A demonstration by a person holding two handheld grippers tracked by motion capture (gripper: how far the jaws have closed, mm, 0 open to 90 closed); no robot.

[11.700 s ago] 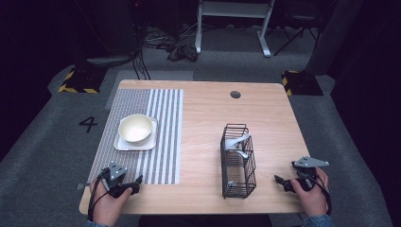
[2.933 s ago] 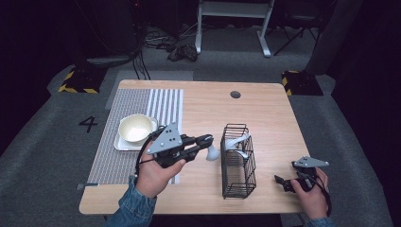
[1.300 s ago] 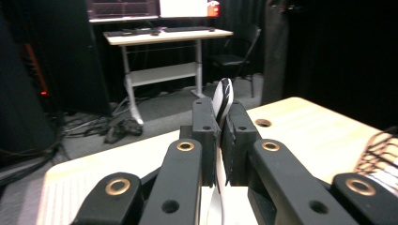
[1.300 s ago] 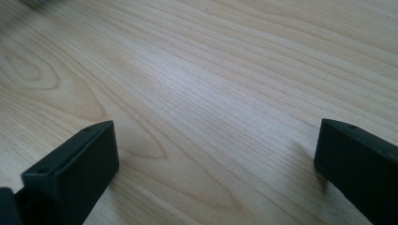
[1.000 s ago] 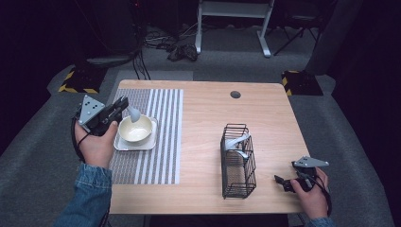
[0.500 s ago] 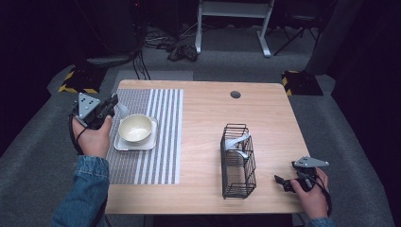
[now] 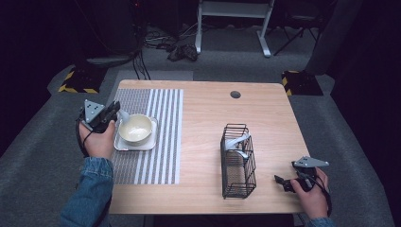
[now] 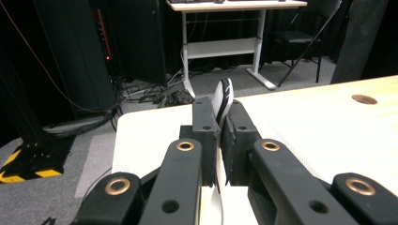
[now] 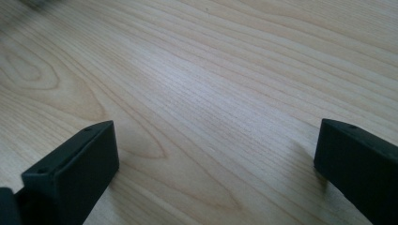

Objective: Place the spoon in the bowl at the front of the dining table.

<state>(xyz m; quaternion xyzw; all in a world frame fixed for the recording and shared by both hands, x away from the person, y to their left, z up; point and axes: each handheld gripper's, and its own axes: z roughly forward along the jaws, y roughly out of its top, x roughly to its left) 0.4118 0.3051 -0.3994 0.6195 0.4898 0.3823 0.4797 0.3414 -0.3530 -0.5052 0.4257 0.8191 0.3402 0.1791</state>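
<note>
"While my left fingers (image 8: 219, 136) are squeezed almost together, can you see what is in them?"

"Yes. A thin white spoon (image 8: 223, 96) with a dark edge is pinched between the two black pads (image 8: 205, 126). Its end sticks up past the tips."

"Where is that spoon from up high?"

"From up high, my left hand (image 7: 98, 137) is at the left edge of the surface (image 7: 208, 118). The spoon's white end (image 7: 124, 115) pokes out toward the cream bowl (image 7: 135, 128). It sits just beside the bowl's rim, at the far left side of it. I cannot tell if it touches the rim."

"What is the bowl on?"

"It sits on a small white tray (image 7: 124, 145), and the tray lies on a striped mat (image 7: 156, 142)."

"And my right fingers (image 9: 211, 164)?"

"They are wide open. One black finger (image 9: 70, 164) is at the left and the other is at the right. Bare wood is all that lies between them, so they hold nothing."

"Where is that hand?"

"My right hand (image 7: 309, 187) rests at the near right corner of the surface. It is near a black wire basket (image 7: 238, 163), but not touching it. Some pale things (image 7: 236, 143) sit inside the basket. They are too small for me to name."
</note>
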